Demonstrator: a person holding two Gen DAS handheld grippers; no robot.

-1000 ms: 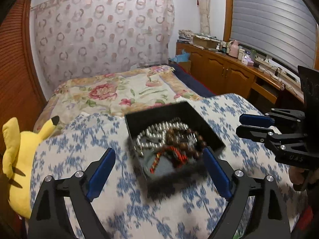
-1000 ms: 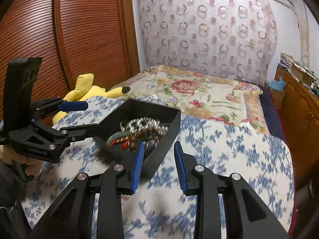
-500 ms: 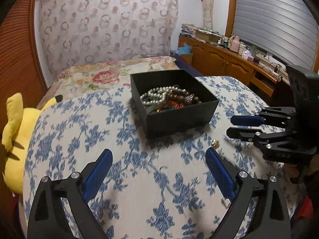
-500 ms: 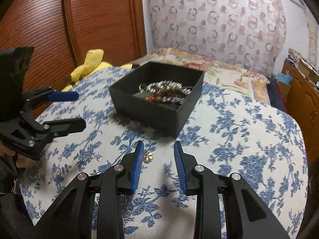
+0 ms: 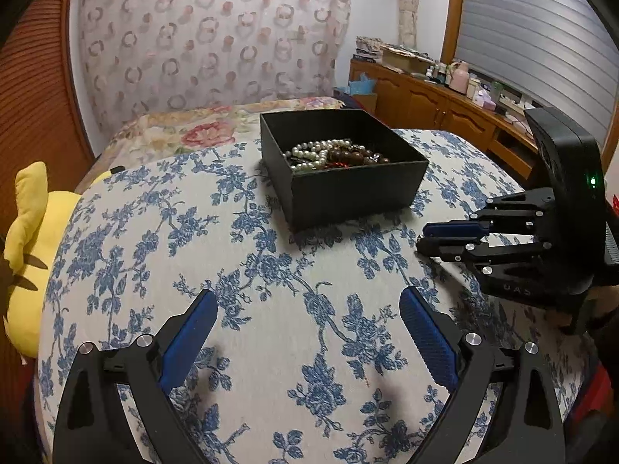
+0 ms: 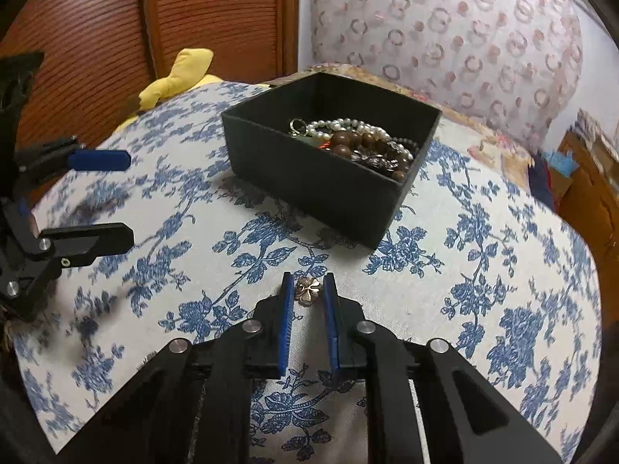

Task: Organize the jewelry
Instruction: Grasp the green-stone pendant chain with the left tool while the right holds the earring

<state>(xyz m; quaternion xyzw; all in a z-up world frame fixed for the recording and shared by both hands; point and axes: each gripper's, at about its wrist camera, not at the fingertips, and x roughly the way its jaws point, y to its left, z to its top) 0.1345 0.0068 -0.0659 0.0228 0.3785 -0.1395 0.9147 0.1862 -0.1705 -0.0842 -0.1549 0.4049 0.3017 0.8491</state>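
Blue-flowered tablecloth (image 6: 483, 270) under a black jewelry box (image 6: 309, 185) and, nearby, a small gold clover charm (image 6: 307, 289)

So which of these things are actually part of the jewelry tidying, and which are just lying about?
Part of the job:
- black box of beads and pearls
- gold clover charm between the right gripper's closing, not yet pressing fingers

Just lying about:
- yellow plush toy
- bed
- cluttered wooden cabinet

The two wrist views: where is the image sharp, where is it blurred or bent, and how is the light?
Left wrist view: sharp throughout; the fisheye bulges the floral tablecloth and darkens the corners; soft, dim indoor light with faint shadows under the black box. Right wrist view: the small gold flower charm between the right gripper is crisp, while the left gripper and the cloth beside it are slightly smeared.
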